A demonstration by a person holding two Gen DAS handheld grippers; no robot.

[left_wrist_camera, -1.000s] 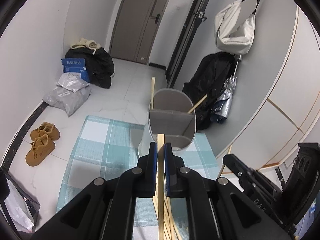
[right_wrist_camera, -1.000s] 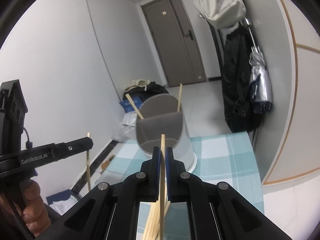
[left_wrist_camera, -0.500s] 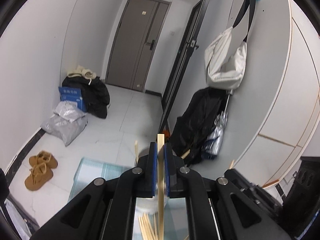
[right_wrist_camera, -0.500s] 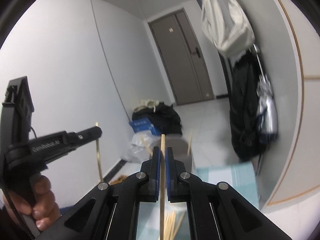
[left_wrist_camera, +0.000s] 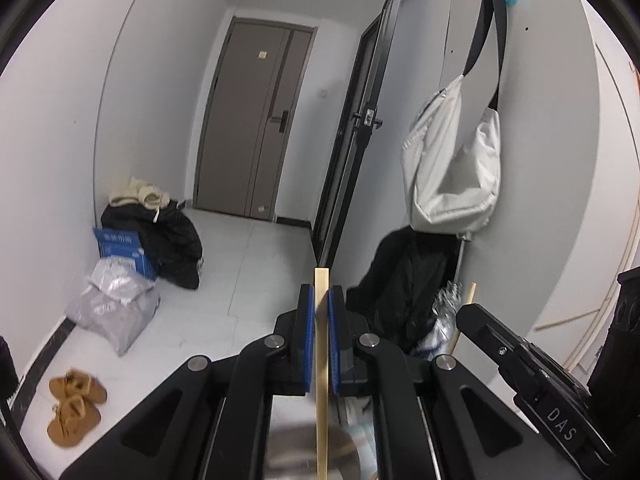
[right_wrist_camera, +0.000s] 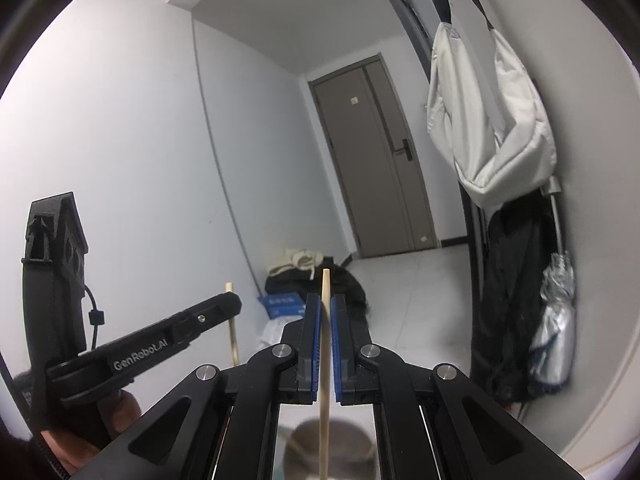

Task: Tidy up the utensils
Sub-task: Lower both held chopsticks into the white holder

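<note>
Between the blue-padded jaws of the left gripper (left_wrist_camera: pixel 319 304) stands a pale, flat-sided wooden chopstick (left_wrist_camera: pixel 321 360), upright, its squared end just above the pads and its shaft running down out of the bottom of the view. The jaws are narrow and pressed on it from both sides. The right gripper (right_wrist_camera: pixel 327 312) holds a second pale wooden chopstick, round and slim (right_wrist_camera: pixel 325 344), in the same way: jaws narrow, tip just above the pads, shaft passing downward between the fingers. Each gripper also shows in the other's view, with its stick rising above the finger ends.

Below both grippers a blurred grey round container (right_wrist_camera: pixel 330 446) lies directly under the sticks; its rim and compartments cannot be made out. No worktop edge is visible in either view.

Handling, as a judgement: the sticks are light, stiff and thin. The wood looks smooth and could slide or pivot between the pads if the squeeze is slack. The round one is the more likely to roll. Both are held near the top end, so the long lower part may swing. That hold suits a tip-first drop into the container. The sticks must hang plumb over the opening before release, or they may strike the rim.
</note>
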